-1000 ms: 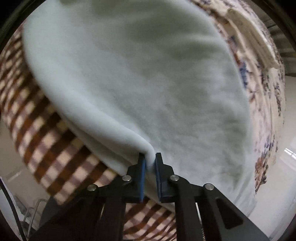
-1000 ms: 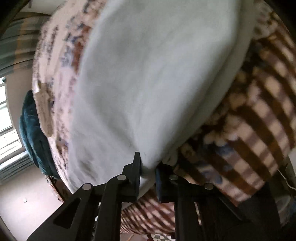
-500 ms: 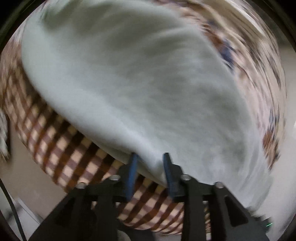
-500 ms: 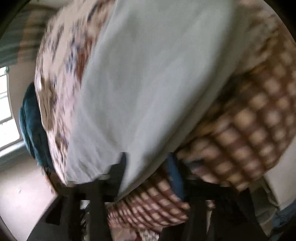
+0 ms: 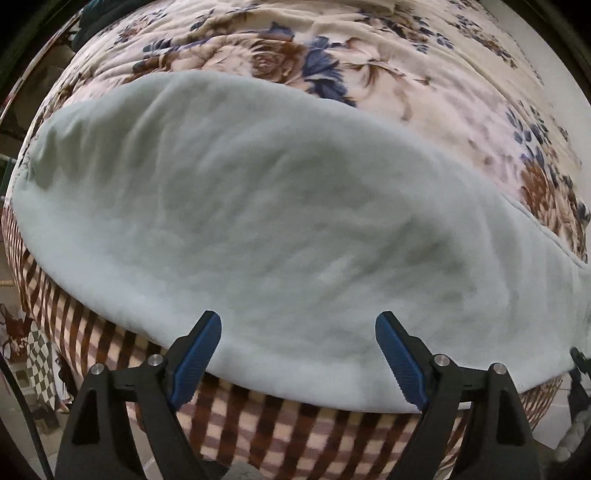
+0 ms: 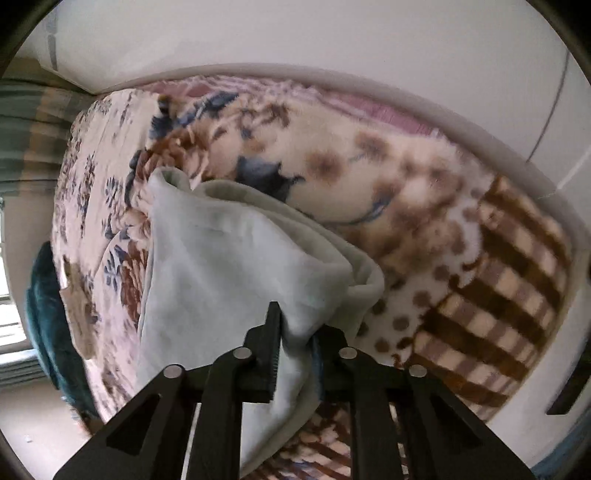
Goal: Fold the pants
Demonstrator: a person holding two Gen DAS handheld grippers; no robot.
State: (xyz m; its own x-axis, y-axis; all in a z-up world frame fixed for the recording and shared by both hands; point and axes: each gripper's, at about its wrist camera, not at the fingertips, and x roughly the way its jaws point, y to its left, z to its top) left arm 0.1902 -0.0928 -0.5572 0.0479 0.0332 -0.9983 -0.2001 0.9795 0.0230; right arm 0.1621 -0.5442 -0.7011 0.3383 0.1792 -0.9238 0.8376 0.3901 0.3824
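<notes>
While the left gripper (image 5: 297,354) is now gaping wide, having released the pants (image 5: 258,221) ahead, the right gripper (image 6: 295,341) is still pinching them, lifting a fold.

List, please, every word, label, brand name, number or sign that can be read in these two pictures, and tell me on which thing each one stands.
There are none: no readable text in either view.
Pale mint-green fleece pants: plain, no visible label or print.
Cream floral blanket with brown and blue flowers: pattern only.
Brown-and-cream checked blanket: pattern only.
Left tool and right tool: black frames, no markings visible.
White wall: bare.
</notes>
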